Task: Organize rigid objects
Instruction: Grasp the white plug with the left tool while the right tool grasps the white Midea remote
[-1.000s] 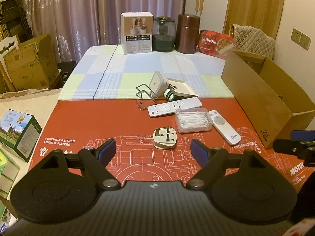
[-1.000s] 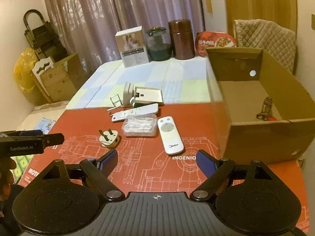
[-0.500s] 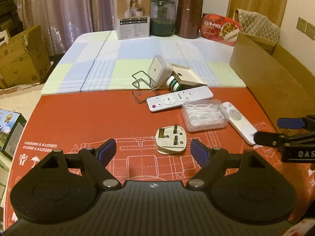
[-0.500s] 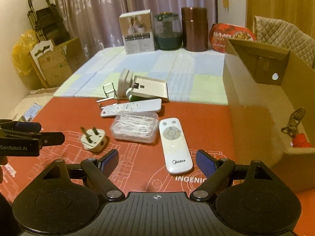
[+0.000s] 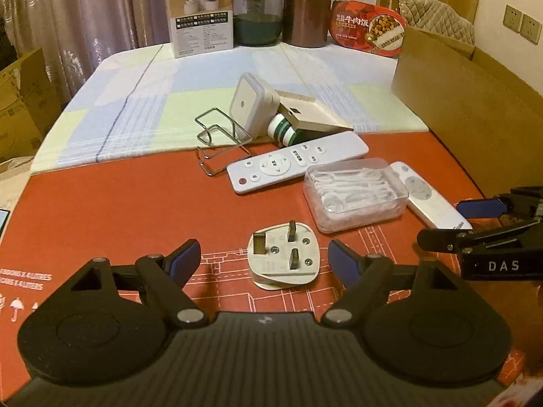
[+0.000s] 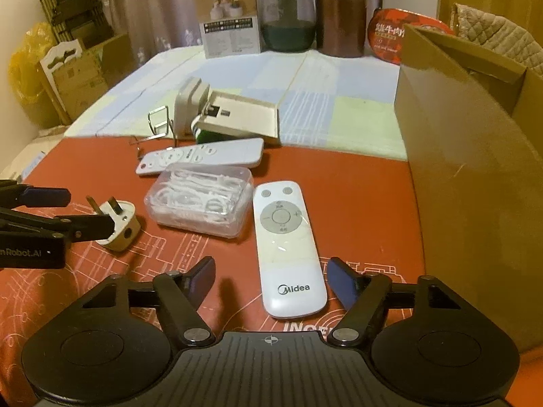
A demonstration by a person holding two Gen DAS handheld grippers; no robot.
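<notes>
Reaching in: left gripper [image 5: 263,256] wide, empty, astride plug [image 5: 282,258] — right gripper [image 6: 271,276] closing round Midea remote [image 6: 287,247] (untouched). Next: grip, lift into cardboard box [image 6: 468,183].

A white printed product carton [image 5: 203,13] stood at the upper centre of the left wrist view, on a pale checked blue-and-green tablecloth [image 5: 142,101]. Just right of it sat a dark green glass jar [image 5: 258,17], then a brown cylindrical canister [image 5: 307,6], then a red oval food package [image 5: 368,28] tilted on edge. Purple-grey curtains [image 5: 101,10] hung behind them. At the upper left of the right wrist view, a yellow plastic bag [image 6: 25,78] lay beside stacked brown cardboard pieces [image 6: 85,78]. A beige quilted cushion [image 6: 499,39] filled the upper right corner.
</notes>
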